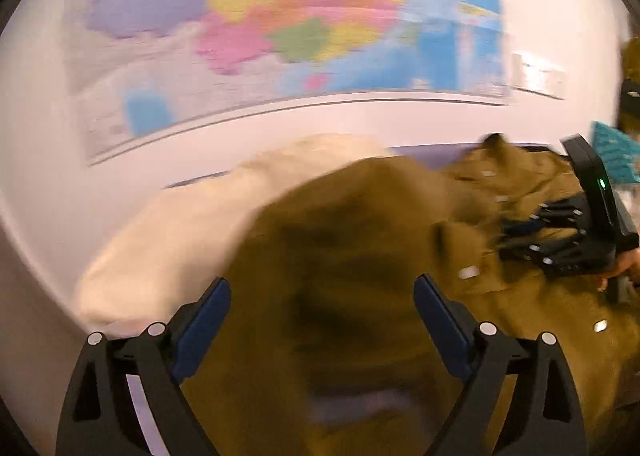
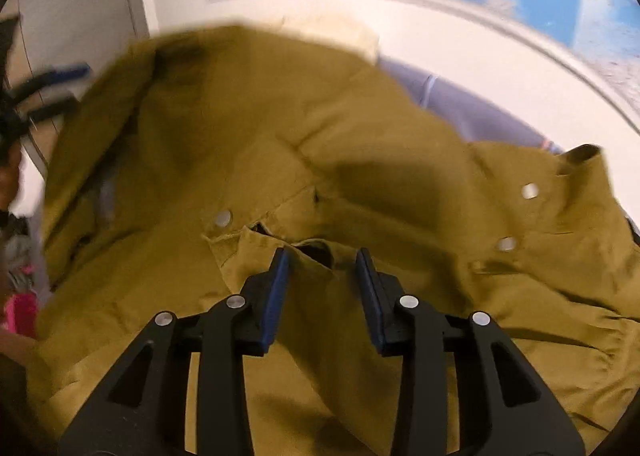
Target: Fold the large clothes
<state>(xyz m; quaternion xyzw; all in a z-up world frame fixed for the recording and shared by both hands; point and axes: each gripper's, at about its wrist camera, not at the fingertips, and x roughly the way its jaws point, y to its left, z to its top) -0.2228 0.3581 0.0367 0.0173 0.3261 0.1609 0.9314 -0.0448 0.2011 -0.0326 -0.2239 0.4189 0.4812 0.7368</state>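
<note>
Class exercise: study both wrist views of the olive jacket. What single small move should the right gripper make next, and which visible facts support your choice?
Probably ease the right gripper forward and close on the fold of the olive jacket just ahead of its open jaws. The garment lies rumpled and unfolded, the left gripper is wide open holding nothing, so neither hand grips cloth yet.

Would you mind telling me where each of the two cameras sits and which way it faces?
Left wrist: on the left tool, looking forward and down over the olive shirt toward the wall map; its own wide-open fingers show, and the right tool at right.
Right wrist: on the right tool, looking down at the shirt's snap-button front; its own fingers show, parted without pinching cloth.
Shared: shirt, map, cream cloth.
</note>
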